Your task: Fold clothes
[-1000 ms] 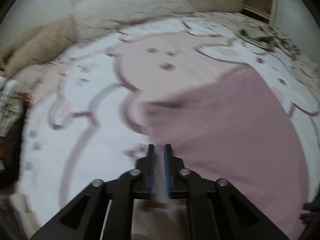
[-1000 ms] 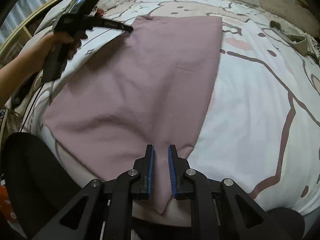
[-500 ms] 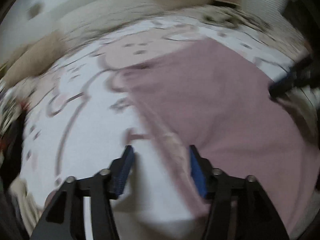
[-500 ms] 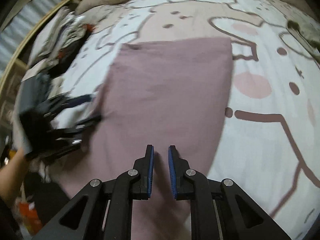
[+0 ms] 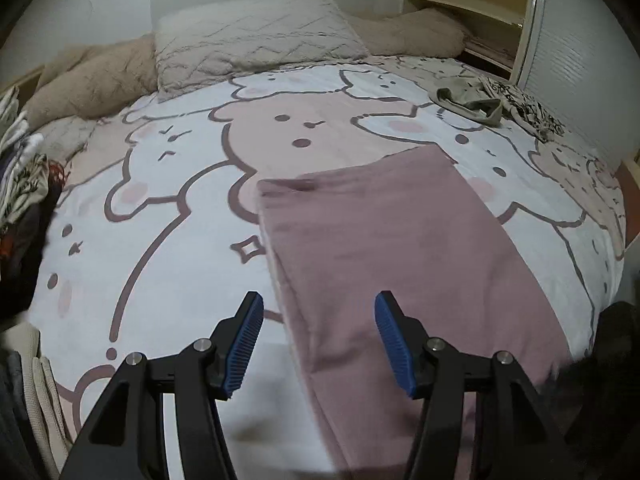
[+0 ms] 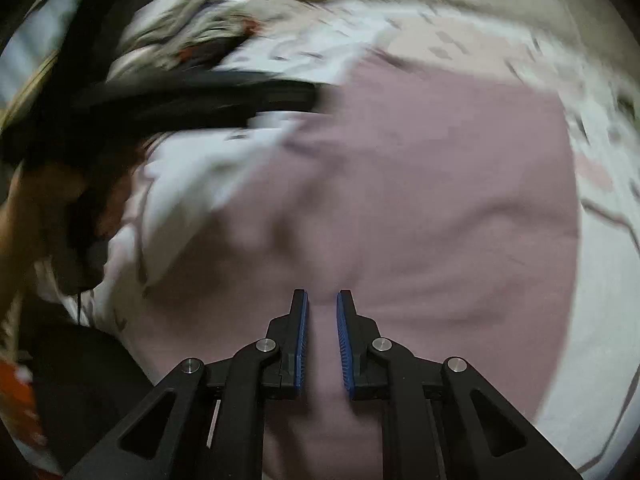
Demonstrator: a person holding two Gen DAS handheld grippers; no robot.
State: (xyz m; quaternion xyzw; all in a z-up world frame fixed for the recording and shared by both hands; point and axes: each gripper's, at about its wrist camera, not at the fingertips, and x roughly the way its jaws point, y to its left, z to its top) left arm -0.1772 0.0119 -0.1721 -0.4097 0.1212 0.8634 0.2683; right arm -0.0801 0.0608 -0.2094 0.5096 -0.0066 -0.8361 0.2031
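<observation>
A mauve garment lies folded in a long flat strip on the bear-print bedspread. My left gripper is wide open over the strip's near left edge, empty. In the blurred right wrist view the same garment fills the middle. My right gripper hangs over its near end with the pads a narrow gap apart and pink cloth showing between them; whether it grips the cloth is unclear. The other gripper shows as a dark blur at upper left.
Pillows line the head of the bed. Crumpled clothes lie at the far right, and a pile of clothes sits at the left edge. A shelf unit stands behind the bed.
My left gripper has let go of the garment's edge and opened wide, pulling back toward the near end. My right gripper has swung quickly over the garment, its pads still close together.
</observation>
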